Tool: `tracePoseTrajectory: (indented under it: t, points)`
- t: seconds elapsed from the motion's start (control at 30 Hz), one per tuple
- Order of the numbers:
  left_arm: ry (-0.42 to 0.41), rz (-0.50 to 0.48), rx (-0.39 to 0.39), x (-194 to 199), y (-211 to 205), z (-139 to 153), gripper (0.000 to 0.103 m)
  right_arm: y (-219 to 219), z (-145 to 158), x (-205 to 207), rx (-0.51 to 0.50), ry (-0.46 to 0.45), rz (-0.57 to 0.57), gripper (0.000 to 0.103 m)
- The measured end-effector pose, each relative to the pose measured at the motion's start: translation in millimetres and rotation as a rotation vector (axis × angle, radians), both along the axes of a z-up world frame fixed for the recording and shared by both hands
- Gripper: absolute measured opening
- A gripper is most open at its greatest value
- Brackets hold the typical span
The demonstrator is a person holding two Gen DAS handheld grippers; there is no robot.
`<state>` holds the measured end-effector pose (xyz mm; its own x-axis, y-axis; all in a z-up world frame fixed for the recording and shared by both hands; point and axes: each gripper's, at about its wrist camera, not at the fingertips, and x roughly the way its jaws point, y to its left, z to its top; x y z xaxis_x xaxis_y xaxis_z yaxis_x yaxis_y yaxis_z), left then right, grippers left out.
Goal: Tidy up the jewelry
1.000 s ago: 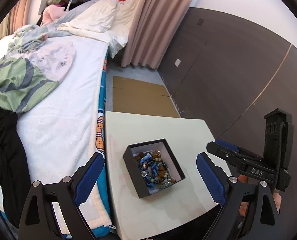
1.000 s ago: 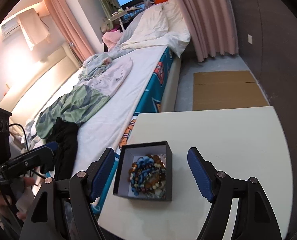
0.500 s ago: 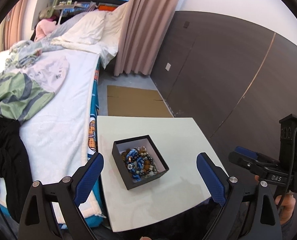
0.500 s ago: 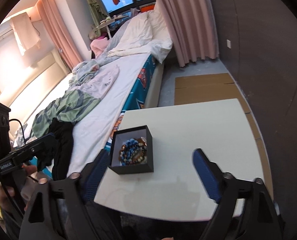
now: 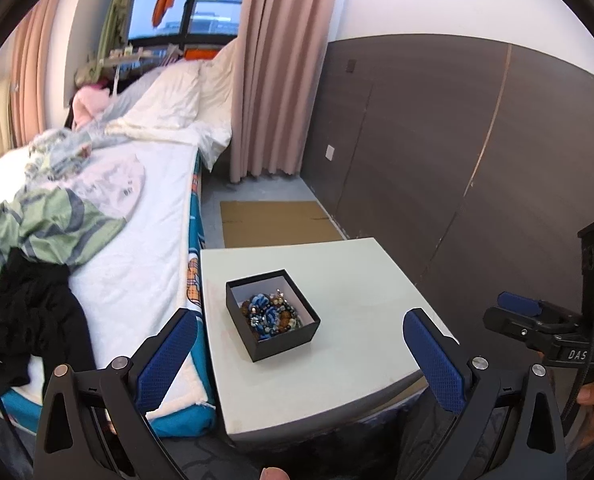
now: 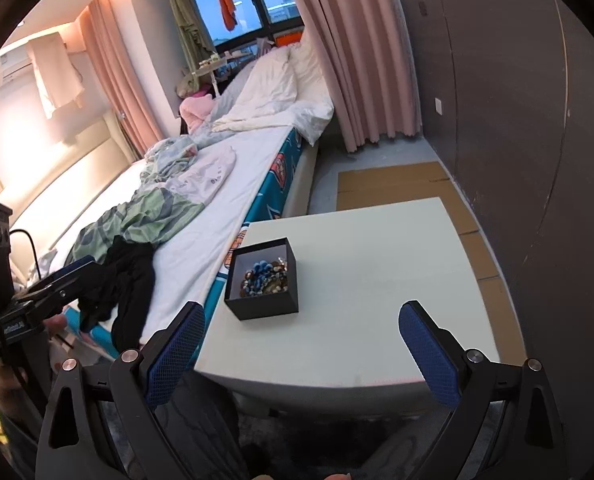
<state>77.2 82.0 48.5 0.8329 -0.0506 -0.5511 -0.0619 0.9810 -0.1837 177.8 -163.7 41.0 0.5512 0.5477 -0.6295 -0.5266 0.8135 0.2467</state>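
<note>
Both grippers — left gripper and right gripper — hung spread wide and empty, short of the table. The beaded jewelry sat heaped in the black box near the table's bed-side edge; by the look of it everything was sorted — or nothing begun.

Black square box, open-topped, pale lining inside, sits flat on my white table, toward its left edge beside bed, turned slightly askew to table edges. Jewelry heaped inside: tangle of blue, brown and pale beaded pieces, covering most of box floor, below rim. Single pieces too small for me to tell apart.
</note>
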Motion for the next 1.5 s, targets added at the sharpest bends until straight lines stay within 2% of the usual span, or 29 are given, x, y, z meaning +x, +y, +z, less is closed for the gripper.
tracePoseTrajectory:
  t: [0.33,0.4,0.57,0.77,0.93,1.5]
  points:
    - [-0.075,0.006,0.055,-45,-26,9,0.102,-21,7,-39,-0.019,-0.048,-0.030,0.098]
    - [-0.082,0.008,0.063,-50,-29,10,0.102,-23,7,-45,-0.028,-0.052,-0.034,0.103]
    - [-0.099,-0.002,0.104,-63,-39,9,0.102,-30,2,-56,-0.042,-0.068,-0.056,0.103]
    - [-0.129,0.003,0.097,-79,-42,7,0.102,-35,-9,-68,-0.068,-0.083,-0.088,0.103]
    - [-0.138,0.014,0.114,-82,-41,6,0.102,-40,-15,-74,-0.085,-0.100,-0.114,0.103]
    - [-0.142,0.025,0.103,-89,-37,1,0.102,-44,-11,-83,-0.039,-0.117,-0.093,0.103]
